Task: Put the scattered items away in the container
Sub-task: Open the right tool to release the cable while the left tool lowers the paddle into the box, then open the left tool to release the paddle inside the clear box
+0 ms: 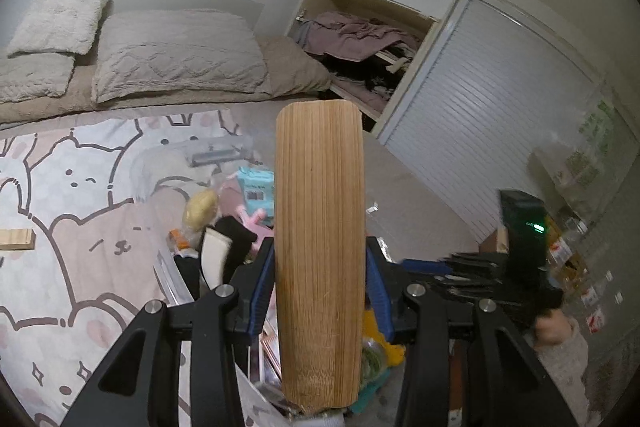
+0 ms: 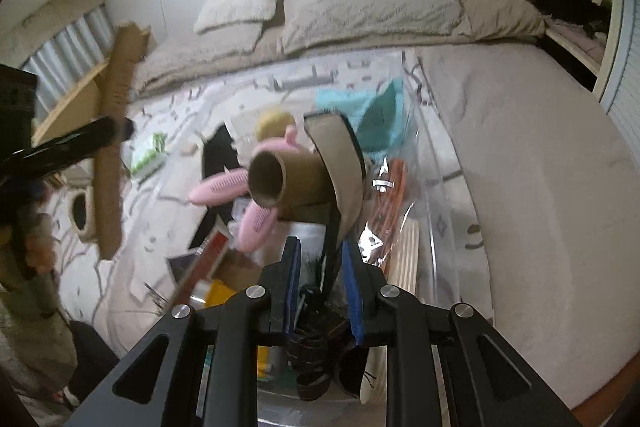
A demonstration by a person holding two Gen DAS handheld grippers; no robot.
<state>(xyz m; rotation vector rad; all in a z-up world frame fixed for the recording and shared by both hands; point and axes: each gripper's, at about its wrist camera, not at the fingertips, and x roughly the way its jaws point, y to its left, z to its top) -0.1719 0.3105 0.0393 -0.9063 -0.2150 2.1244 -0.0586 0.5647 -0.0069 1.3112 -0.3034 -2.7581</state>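
While your left tongs (image 1: 320,291) clamp the stiff wooden board (image 1: 320,227) mid-length above the clear container (image 2: 436,187) on the bed (image 2: 520,147), right tongs (image 2: 320,287) pinch a light strap (image 2: 340,163); keep the board gripped centrally, probably slippery.

L gripper (image 1: 320,291) clamps a wooden board (image 1: 320,247) upright between its jaws. Below and ahead of it sits the container (image 1: 176,279), w/ a tissue pack (image 1: 256,189) and a doll (image 1: 202,209) inside. Pillows (image 1: 176,55) lie far ahead on the bed (image 1: 80,211); closet (image 1: 360,55) ahead-right. R gripper (image 2: 320,271) grips a strap (image 2: 340,163) beside a cardboard tube (image 2: 280,183), over the container.
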